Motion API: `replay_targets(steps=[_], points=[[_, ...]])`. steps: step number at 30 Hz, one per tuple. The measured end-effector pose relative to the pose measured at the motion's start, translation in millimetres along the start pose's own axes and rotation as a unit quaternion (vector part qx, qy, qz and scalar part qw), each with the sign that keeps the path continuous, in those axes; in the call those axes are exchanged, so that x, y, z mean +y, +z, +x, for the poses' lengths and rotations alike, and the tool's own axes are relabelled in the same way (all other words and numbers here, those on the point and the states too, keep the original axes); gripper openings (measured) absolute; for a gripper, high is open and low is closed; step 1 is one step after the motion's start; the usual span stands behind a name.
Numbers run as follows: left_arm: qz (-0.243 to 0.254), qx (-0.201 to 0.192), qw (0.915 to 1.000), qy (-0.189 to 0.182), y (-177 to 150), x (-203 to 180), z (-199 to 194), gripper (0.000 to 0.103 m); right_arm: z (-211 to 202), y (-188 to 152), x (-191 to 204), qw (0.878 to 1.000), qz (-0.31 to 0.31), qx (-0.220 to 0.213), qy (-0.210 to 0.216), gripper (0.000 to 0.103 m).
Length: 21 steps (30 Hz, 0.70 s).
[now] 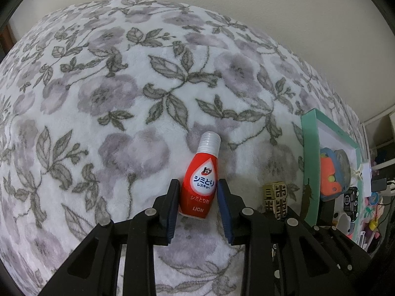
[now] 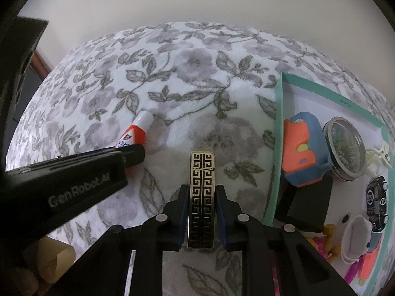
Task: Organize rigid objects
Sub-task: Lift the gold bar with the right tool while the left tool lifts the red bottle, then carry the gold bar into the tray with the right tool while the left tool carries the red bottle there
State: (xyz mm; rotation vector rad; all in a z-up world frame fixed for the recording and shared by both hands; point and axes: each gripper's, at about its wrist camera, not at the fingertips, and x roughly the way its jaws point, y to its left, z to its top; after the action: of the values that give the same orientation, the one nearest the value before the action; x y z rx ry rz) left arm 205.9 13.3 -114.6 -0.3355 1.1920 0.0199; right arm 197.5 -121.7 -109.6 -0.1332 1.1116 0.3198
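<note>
A soft blanket [image 2: 197, 79] with gray flowers covers what may be a bed. On it lie a red bottle [image 1: 198, 185], a gold patterned box [image 2: 202, 197] and a green tray [image 2: 277, 148].

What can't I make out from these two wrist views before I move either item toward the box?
- Red bottle, left wrist view: the tongs flank it; actual pad contact is unclear.
- Red bottle, right wrist view: the lower body is hidden by the left tool.
- Gold patterned lighter: its near end sits between the right tongs; grip firmness can't be judged.
- Green box: its near and right parts are cut off by the frame edge.
</note>
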Motion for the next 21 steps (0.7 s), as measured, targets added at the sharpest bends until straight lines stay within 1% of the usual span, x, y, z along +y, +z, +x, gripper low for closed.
replay_targets(steps=[9, 15, 21], points=[[-0.01, -0.026, 0.9995, -0.013, 1.5, 3.0, -29.4, 0.031, -20.1, 1.0, -2.4, 1.0, 0.004, -0.015, 0.002, 0.022], [-0.006, -0.034, 0.9992, -0.018, -6.6, -0.6, -50.6, 0.03, -46.5, -2.9, -11.6, 0.999, 0.024, -0.025, 0.004, 0.022], [-0.005, -0.043, 0.9988, -0.026, -14.7, -9.9, -68.0, 0.03, -76.0, -9.3, -16.7, 0.999, 0.026, -0.041, -0.014, 0.022]])
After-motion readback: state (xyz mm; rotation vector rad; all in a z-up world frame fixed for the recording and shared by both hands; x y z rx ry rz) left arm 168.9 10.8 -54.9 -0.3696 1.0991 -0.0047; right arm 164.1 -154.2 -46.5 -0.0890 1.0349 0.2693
